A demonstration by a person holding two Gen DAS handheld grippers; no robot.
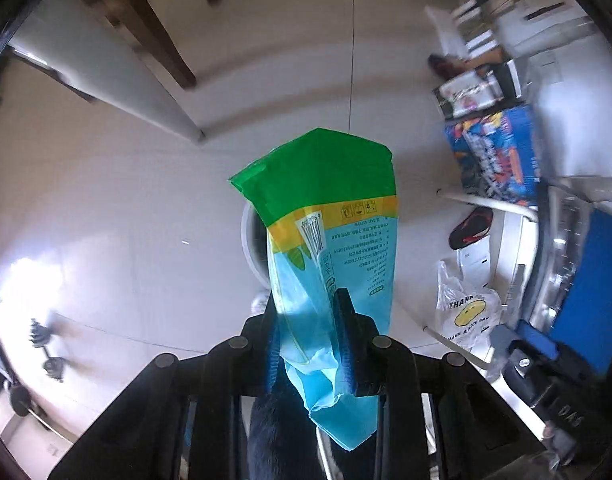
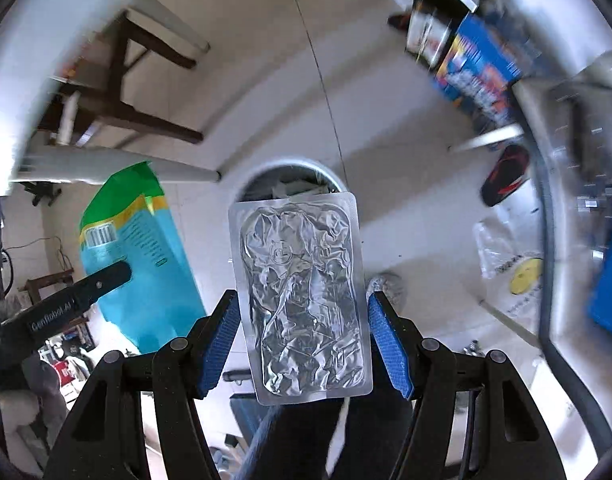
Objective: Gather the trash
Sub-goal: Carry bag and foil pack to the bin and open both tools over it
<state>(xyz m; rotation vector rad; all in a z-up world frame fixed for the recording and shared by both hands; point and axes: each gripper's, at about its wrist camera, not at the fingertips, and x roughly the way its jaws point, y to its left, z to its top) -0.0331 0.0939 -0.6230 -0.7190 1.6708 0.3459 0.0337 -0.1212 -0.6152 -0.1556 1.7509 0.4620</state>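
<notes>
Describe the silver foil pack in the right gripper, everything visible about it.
The silver foil pack is a flat, rounded-corner rectangle of shiny metallic foil, with a smooth sealed border around a heavily crinkled centre that looks empty or flattened. It stands lengthwise along the right gripper, between the blue-padded fingers; whether the pads press its long edges or have let go cannot be told. It is off the floor, its far end over the open white trash bin below. Nothing else touches it.

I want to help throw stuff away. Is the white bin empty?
Not empty. In the right wrist view, the white bin shows crumpled scraps inside its open top, behind the foil pack.
</notes>
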